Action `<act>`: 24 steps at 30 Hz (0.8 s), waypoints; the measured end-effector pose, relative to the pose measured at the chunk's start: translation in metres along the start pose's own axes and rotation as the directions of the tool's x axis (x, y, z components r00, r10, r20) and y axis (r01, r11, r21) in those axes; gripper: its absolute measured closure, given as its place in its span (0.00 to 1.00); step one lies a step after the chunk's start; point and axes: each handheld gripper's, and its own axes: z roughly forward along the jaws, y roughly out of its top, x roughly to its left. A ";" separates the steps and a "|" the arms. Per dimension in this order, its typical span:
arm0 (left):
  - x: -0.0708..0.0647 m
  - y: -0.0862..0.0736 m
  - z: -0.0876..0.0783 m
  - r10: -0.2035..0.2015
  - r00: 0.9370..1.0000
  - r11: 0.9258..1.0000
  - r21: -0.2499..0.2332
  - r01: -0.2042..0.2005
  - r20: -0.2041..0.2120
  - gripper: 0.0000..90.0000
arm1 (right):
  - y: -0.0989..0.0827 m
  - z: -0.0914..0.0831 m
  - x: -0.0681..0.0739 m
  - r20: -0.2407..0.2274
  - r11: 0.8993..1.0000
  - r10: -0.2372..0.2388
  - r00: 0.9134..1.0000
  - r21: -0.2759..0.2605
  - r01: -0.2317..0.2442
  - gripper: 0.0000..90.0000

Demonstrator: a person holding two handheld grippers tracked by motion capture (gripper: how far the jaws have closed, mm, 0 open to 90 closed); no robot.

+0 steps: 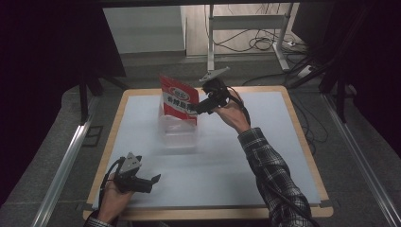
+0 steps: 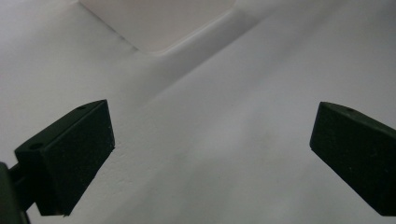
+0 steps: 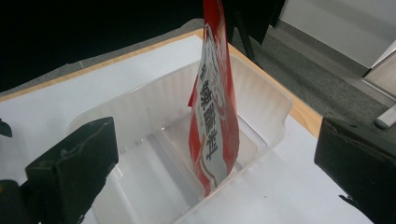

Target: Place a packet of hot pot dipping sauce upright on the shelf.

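In the high view, a red and white printed foil pouch (image 1: 178, 101) stands upright in the far end of a clear plastic tray (image 1: 178, 133) at the far middle of the white-topped table (image 1: 236, 165). The placing looks done; what seems left is pulling the hand away. The right gripper (image 1: 195, 109) hovers just right of the pouch, forearm stretched forward. The left gripper (image 1: 153, 180) rests at the near left corner, well apart.

In the left gripper view, its jaws stand wide apart over bare table, holding nothing.

In the right gripper view, the jaws are spread wide on either side of the pouch (image 3: 214, 116), not touching it; it leans slightly inside the tray (image 3: 261, 100).
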 end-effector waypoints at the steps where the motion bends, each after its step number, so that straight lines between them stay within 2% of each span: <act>1: 0.000 0.000 0.000 0.000 1.000 1.000 0.000 0.000 0.000 0.00 | 0.000 0.000 0.000 0.000 1.000 0.000 1.000 0.000 0.000 0.00; 13: 0.000 0.000 0.000 -0.001 1.000 1.000 -0.002 0.001 0.001 0.00 | -0.013 -0.015 0.003 0.004 1.000 -0.005 1.000 -0.018 0.005 0.00; 18: 0.000 0.000 0.000 0.003 1.000 1.000 0.002 -0.003 -0.002 0.00 | -0.017 -0.020 0.004 -0.014 0.999 -0.004 1.000 -0.038 0.003 0.00; 24: -0.001 0.000 0.001 0.016 1.000 1.000 0.008 -0.016 -0.007 0.00 | -0.025 -0.028 0.004 -0.021 0.998 0.017 1.000 -0.056 -0.018 0.00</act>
